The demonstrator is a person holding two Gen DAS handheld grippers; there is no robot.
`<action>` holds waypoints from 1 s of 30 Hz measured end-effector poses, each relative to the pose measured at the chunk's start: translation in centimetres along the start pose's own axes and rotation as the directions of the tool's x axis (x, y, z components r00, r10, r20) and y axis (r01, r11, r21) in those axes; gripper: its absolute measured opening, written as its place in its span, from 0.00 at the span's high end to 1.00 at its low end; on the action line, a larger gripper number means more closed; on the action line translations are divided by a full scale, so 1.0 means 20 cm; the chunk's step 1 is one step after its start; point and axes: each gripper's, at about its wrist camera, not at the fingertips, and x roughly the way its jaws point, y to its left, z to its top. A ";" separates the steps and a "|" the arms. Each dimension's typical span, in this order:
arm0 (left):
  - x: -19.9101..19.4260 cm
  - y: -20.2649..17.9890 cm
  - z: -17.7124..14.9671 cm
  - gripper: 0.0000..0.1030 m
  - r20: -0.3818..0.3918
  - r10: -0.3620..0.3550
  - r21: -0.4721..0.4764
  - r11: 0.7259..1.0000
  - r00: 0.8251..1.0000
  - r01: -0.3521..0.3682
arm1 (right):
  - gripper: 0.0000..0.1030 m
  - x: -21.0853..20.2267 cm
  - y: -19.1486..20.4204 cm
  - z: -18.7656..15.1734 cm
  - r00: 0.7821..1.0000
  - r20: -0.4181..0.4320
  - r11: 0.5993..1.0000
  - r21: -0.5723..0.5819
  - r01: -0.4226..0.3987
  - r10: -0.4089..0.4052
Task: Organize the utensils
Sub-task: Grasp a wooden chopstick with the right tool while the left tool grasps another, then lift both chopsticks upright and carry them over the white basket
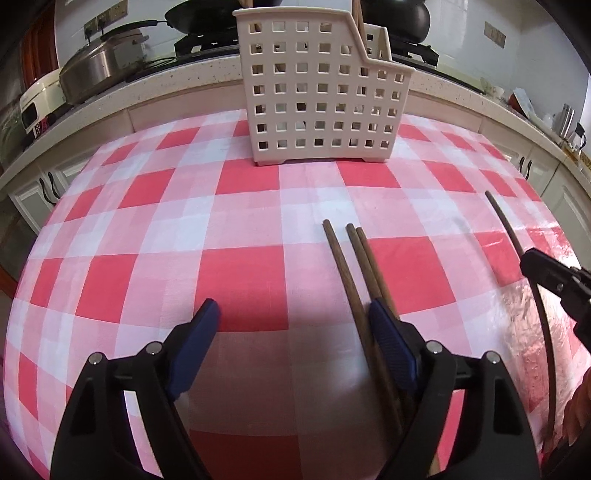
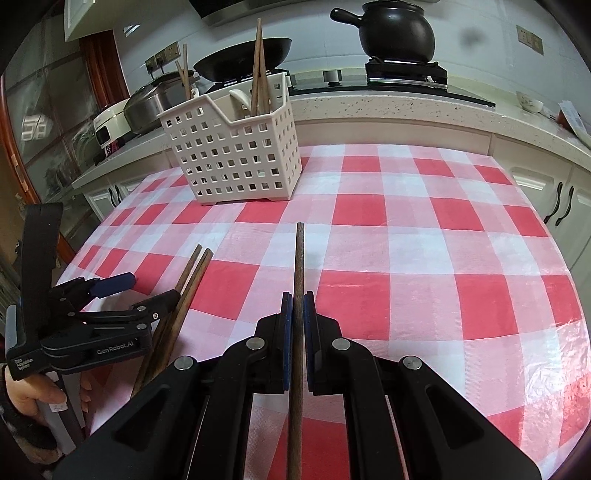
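A white perforated utensil basket stands at the far side of the checked table; in the right wrist view it holds several chopsticks and a white spoon. Three brown chopsticks lie on the cloth, also showing in the right wrist view. My left gripper is open, its right finger beside these chopsticks; it appears in the right wrist view. My right gripper is shut on a single dark chopstick, also visible in the left wrist view.
A red and white checked cloth covers the table. Behind it runs a kitchen counter with a black pot, a wok and a steel pan. Cabinet doors stand below.
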 end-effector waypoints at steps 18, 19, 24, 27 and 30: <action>-0.04 0.00 -0.01 0.94 0.036 -0.066 0.024 0.998 0.997 0.065 | 0.94 -0.01 0.02 0.01 1.000 0.001 1.000 -0.008 -0.002 0.002; -0.05 0.00 -0.01 0.94 0.043 -0.068 0.022 0.998 0.997 0.067 | 0.94 -0.01 0.03 0.01 1.000 0.002 1.000 -0.009 -0.002 0.002; -0.16 0.05 0.01 0.95 0.117 -0.073 0.018 0.997 0.990 0.071 | 0.94 -0.03 0.06 0.03 1.000 0.022 1.000 -0.016 -0.005 0.005; -0.25 0.09 0.04 0.95 0.166 -0.082 0.006 0.997 0.983 0.082 | 0.94 -0.06 0.09 0.06 0.999 0.049 1.000 -0.029 -0.008 0.009; -0.34 0.13 0.07 0.95 0.213 -0.095 0.001 0.995 0.972 0.097 | 0.94 -0.10 0.12 0.10 0.996 0.085 0.999 -0.037 -0.012 0.015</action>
